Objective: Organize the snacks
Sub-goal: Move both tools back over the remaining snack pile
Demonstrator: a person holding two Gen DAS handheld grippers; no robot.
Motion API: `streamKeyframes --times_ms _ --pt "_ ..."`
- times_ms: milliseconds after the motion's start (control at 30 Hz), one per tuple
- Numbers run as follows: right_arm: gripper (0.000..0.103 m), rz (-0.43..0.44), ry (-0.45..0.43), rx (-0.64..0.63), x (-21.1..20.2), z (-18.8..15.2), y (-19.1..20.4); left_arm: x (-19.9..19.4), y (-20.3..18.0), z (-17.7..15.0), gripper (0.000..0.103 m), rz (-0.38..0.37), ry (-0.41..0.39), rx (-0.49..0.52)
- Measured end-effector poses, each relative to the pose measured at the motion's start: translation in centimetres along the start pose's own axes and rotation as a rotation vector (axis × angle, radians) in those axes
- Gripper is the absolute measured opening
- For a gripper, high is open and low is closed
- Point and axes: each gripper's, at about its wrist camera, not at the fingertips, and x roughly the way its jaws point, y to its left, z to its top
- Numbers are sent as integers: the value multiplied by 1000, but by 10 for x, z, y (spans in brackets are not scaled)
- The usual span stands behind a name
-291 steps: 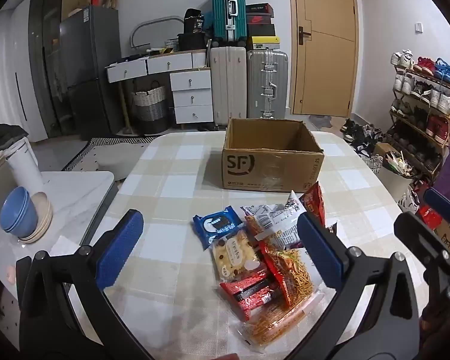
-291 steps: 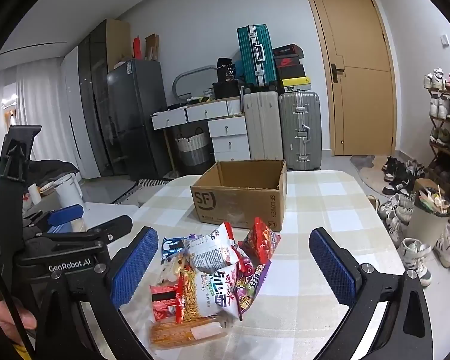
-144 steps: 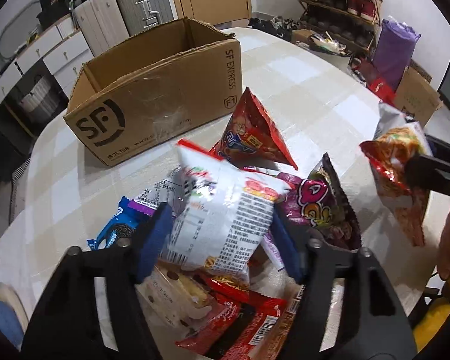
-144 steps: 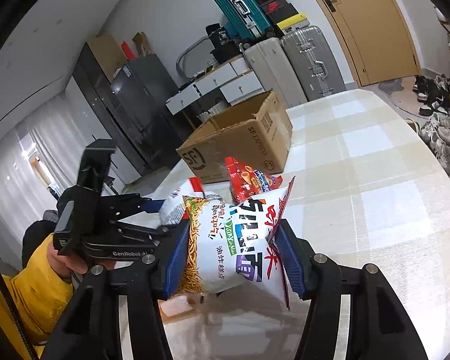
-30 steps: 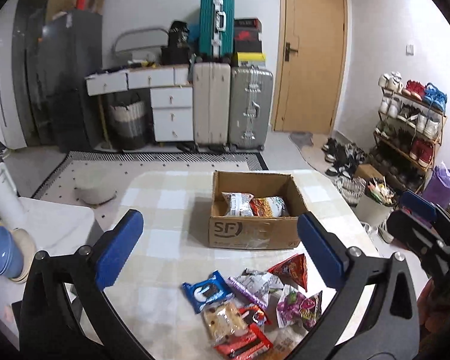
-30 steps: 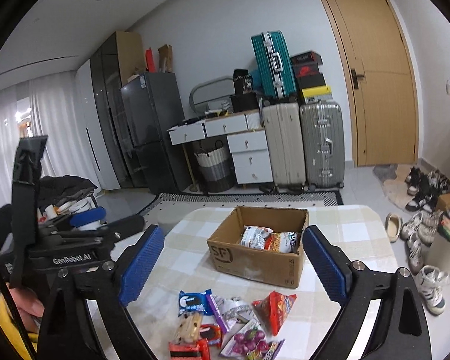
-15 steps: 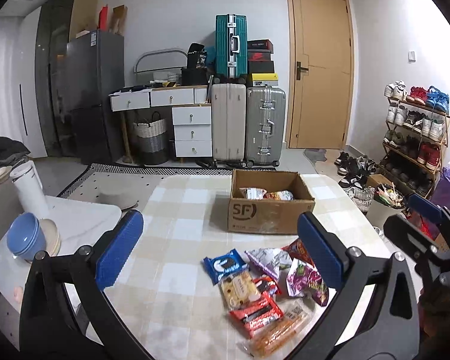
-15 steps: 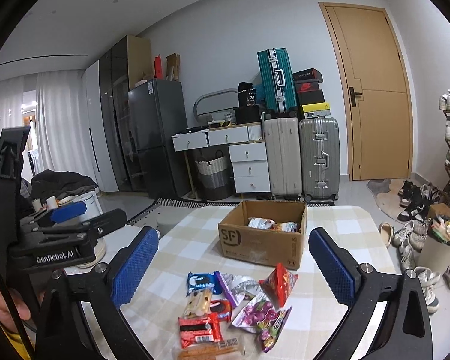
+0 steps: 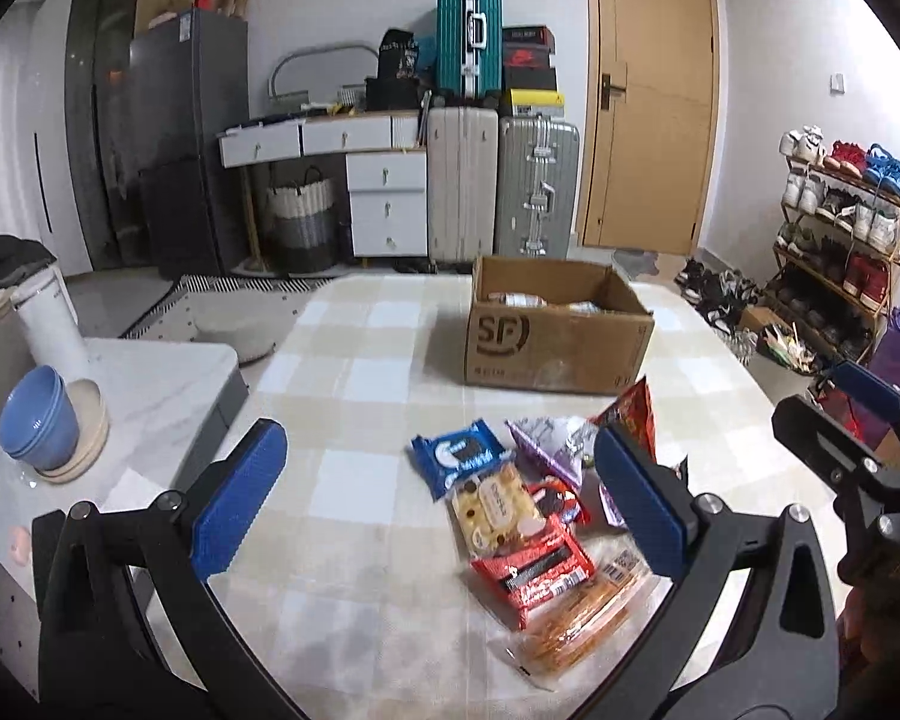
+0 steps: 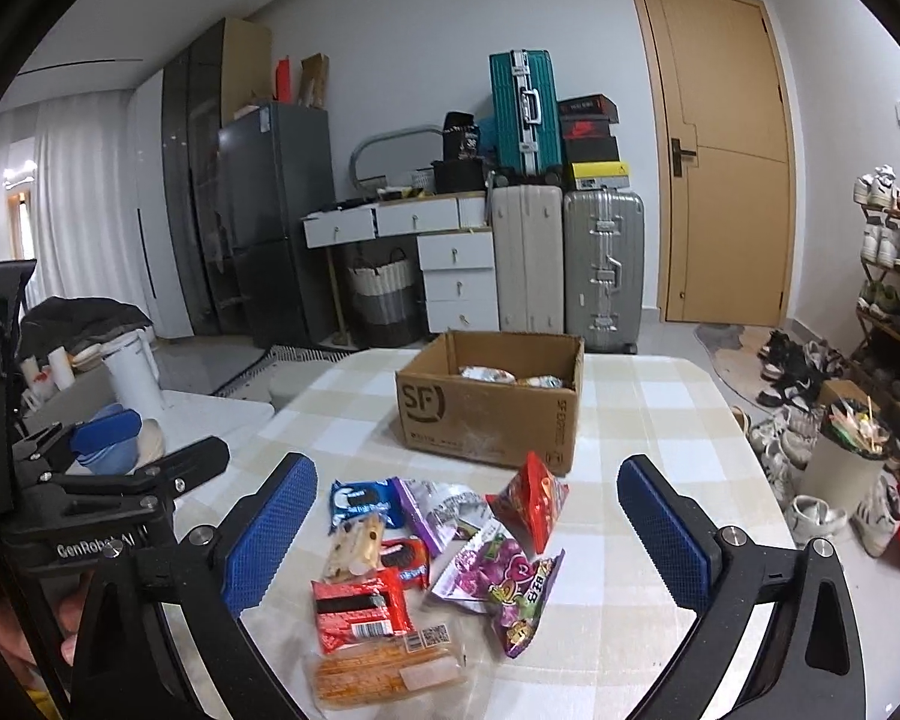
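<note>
- My left gripper hovers low over the table with its fingers spread wide and nothing between them; half a second ago it sat higher and farther back, so the snack pile now looms larger in its view.
- My right gripper likewise stands released and empty above the same pile; the pads frame the packets without touching any.
- The cardboard box rests at the far side of the table, open-topped, well apart from the pile; two packets lie inside it, whereas at the start of the record it held none; I judge the task roughly a quarter done.
- Some seconds ago each gripper was clenched on a noodle bag; both bags are now gone from my fingers and the pile is thinner.
- Remaining on the table: a blue cookie pack, a red triangular bag, a purple candy bag, a red wafer pack, an orange cracker sleeve nearest me; the packets overlap.
- Judgement: both hands are descending for the next pair of picks; the overlapping wrappers may drag neighbours along.
</note>
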Motion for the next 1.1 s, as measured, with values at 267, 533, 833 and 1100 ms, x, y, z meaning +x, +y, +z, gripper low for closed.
streamKeyframes --times_ms 267,533,833,1100 --pt "102 -5 19 17 14 -9 -10 26 -11 -13 103 -11 36 13" --pt "102 -5 22 37 16 -13 -19 37 -20 -23 103 -13 62 29" --pt "102 -6 0 50 11 -16 -22 38 -27 -26 103 -10 53 45" --pt "102 -3 9 55 13 -22 -25 39 -30 -33 103 -14 67 48"
